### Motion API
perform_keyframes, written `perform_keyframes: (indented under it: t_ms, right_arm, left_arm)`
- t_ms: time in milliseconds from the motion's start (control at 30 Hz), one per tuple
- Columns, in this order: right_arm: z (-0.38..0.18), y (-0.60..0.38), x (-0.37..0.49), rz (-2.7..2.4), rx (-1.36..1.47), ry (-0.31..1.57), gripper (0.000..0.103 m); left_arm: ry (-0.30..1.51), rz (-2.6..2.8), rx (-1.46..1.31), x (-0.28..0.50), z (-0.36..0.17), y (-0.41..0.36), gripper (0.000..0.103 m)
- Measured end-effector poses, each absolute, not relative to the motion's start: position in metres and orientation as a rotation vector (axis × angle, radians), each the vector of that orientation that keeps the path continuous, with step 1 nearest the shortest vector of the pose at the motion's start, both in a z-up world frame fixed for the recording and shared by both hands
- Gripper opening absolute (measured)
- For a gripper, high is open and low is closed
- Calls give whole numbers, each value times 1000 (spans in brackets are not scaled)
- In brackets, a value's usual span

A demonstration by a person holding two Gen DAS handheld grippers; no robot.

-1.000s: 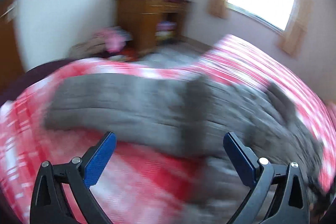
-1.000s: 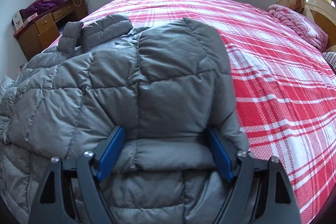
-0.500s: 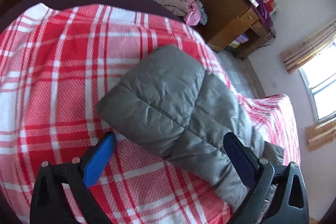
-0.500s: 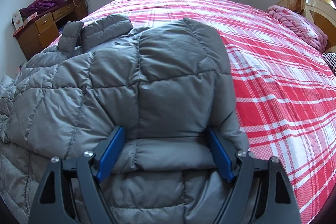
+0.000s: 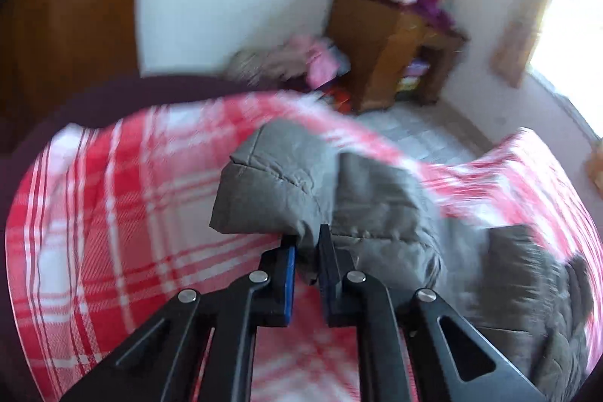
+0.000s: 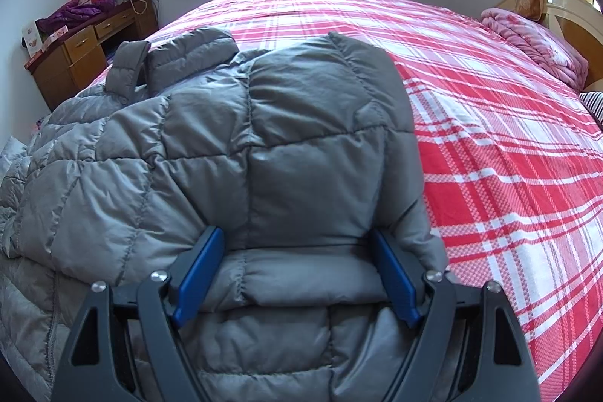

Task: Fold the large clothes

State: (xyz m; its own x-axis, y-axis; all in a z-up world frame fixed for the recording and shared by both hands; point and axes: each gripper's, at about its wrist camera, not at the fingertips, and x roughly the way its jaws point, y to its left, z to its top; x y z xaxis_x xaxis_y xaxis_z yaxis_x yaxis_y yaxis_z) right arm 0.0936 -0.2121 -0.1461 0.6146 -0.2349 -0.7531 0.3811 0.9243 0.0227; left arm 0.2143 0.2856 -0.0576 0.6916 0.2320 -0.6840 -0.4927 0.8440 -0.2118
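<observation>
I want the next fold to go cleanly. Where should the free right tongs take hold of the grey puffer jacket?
Probably the folded-over sleeve's cuff end on the jacket: it lies flat between the open right tongs, so come straight down from above. The left tongs already pinch another edge.

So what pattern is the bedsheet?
Red-and-white plaid bedsheet, clearest in the right wrist view.

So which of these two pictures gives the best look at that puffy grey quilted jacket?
The right wrist view: the puffy grey quilted jacket lies sharp across the red plaid bedspread, collar included. The left wrist view shows only a blurred part of it, an edge pinched in the left gripper.
</observation>
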Motion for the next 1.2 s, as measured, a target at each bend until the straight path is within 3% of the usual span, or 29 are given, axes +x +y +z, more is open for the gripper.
perform_keyframes:
  t_ms: [267, 433, 533, 733, 967, 1200]
  right_arm:
    - [-147, -215, 92, -352, 203, 828, 82]
    - [-147, -216, 92, -346, 215, 823, 82]
    - [-147, -217, 91, -341, 225, 818, 82]
    - [-147, -221, 90, -331, 246, 811, 83]
    - [-146, -221, 90, -323, 259, 808, 84]
    - [-129, -222, 77, -312, 295, 798, 86]
  left_arm:
    - [448, -205, -68, 177, 32, 82, 9]
    - [466, -499, 57, 135, 14, -24, 9]
    - [575, -650, 128, 116, -23, -70, 10]
    - [771, -741, 212, 102, -86, -84, 10]
    - [868, -739, 90, 82, -95, -32, 13]
    - [908, -703, 134, 71, -106, -28, 15]
